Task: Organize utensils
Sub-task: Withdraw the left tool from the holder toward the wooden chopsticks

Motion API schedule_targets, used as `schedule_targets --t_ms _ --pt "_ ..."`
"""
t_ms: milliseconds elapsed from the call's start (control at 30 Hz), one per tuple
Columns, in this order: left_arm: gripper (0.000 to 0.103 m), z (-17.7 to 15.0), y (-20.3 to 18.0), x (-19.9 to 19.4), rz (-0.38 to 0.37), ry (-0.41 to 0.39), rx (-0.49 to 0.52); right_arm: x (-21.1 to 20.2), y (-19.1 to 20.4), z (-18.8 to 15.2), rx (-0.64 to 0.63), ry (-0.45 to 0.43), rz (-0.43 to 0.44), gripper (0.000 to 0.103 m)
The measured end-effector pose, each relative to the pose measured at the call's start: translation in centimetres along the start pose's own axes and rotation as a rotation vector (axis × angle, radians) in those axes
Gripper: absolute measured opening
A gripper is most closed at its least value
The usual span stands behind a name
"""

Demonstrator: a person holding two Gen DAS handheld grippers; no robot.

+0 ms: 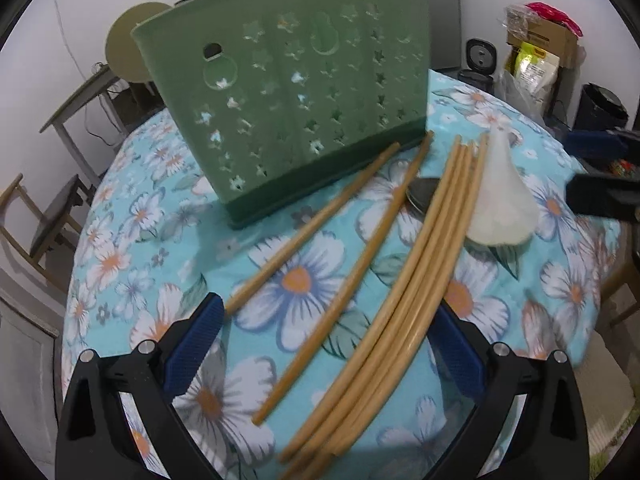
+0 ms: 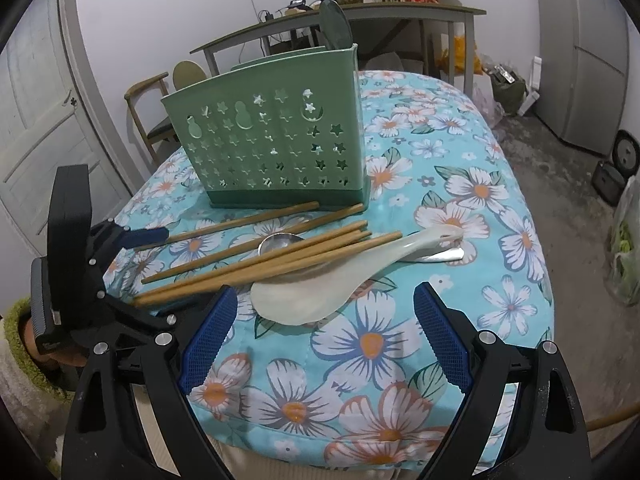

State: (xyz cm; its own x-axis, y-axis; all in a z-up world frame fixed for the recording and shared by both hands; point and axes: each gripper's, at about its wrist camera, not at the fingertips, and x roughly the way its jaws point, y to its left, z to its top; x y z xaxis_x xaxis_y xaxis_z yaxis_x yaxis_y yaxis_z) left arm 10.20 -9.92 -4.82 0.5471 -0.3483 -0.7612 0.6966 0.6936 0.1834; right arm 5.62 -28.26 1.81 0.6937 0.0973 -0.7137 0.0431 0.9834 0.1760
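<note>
A green utensil holder [image 1: 280, 112] [image 2: 272, 148] with star cut-outs stands upright on the floral cloth. A dark green round utensil head [image 2: 336, 26] sticks out of its right end. In front of it lie several wooden chopsticks [image 1: 412, 280] [image 2: 260, 256], two of them [image 1: 312, 228] apart from the bundle. A white rice paddle [image 1: 500, 200] [image 2: 340, 280] and a metal spoon [image 1: 420, 200] [image 2: 280, 242] lie with them, the spoon partly under the chopsticks. My left gripper [image 1: 326, 340] [image 2: 132, 240] is open over the chopstick ends. My right gripper [image 2: 324, 308] is open just short of the paddle's blade.
The table [image 2: 500, 208] is covered in a blue floral cloth and drops off at the near edge. Chairs [image 1: 52, 216] stand at its left. A desk with clutter [image 2: 400, 8] is behind, boxes and bags [image 1: 536, 52] to the right, and a door [image 2: 36, 100] to the left.
</note>
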Motion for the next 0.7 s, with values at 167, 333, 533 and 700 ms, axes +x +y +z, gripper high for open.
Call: schedule_targets --t_ms 167,333,533,700 --pt "0.098 0.8 1.2 -0.1 0.043 -0.045 -0.064 0.2 -0.4 -0.1 0.013 0.004 0.002 0.086" --pt "0.098 1.1 3.1 -0.4 0.016 -0.08 -0.194 0.4 -0.8 -0.2 0.031 0.01 0.003 0.086" --pt "0.098 1.1 4.4 0.1 -0.024 -0.051 -0.32 0.9 -1.4 -0.4 0.061 0.025 0.016 0.086" --pt "0.098 1.2 4.5 -0.7 -0.055 -0.052 -0.361 1.2 -1.6 -0.4 0.077 0.046 0.037 0.086"
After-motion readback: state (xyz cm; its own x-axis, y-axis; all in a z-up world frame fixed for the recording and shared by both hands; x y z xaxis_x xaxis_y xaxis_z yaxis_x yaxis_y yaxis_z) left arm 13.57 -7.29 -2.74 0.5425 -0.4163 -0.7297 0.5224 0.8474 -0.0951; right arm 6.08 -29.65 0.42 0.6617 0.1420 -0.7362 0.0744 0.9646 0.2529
